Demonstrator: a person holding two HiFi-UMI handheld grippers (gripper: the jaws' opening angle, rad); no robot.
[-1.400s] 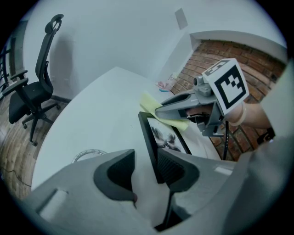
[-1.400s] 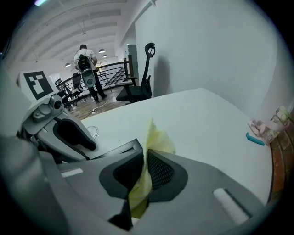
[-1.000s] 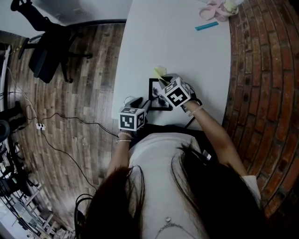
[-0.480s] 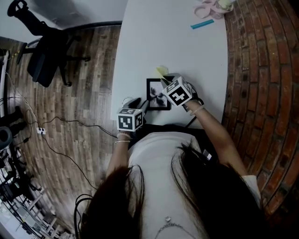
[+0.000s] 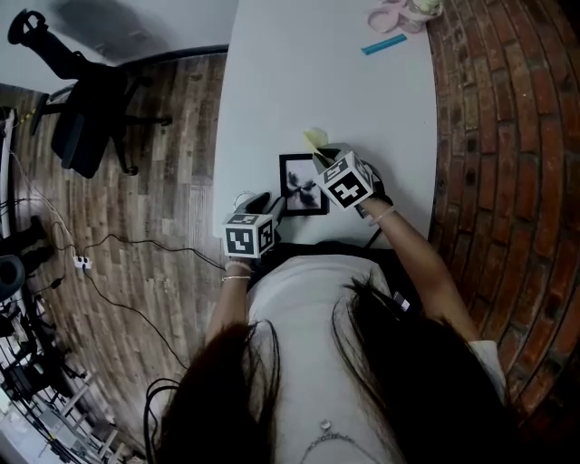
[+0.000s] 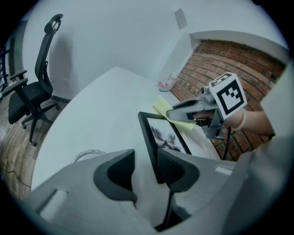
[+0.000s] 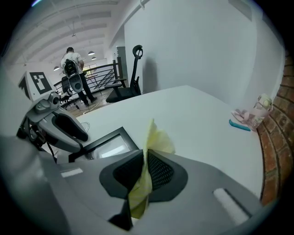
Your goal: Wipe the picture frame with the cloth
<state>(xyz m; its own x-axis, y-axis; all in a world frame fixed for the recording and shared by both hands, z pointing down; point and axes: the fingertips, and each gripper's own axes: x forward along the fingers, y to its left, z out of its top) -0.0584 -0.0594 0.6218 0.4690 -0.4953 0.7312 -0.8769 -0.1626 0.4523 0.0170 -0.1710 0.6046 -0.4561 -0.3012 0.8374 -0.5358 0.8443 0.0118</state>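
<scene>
The picture frame (image 5: 304, 184) is lying face up on the white table (image 5: 308, 82), near the edge closest to the person. Its slightly longer sides are running away from the person toward the table's far end, and its black-and-white print is facing upward.

The left gripper (image 6: 146, 163) is reaching in at the frame's near left corner. Its jaws are standing apart, with the black corner sitting between them, close against the right jaw and clear of the left one.

The right gripper (image 7: 146, 172) is pinching a yellow cloth (image 7: 158, 137) tight between its closed jaws, and the cloth is sticking up and forward past the fingertips. In the head view this gripper is sitting over the frame's right side, with the cloth's free end showing just beyond the far right corner.

At the table's far end a teal strip (image 5: 384, 43) and a pink object (image 5: 390, 16) are lying beside the brick wall (image 5: 507, 136). A black office chair (image 5: 86, 118) is standing on the wood floor (image 5: 172, 136) — well apart from the table.
</scene>
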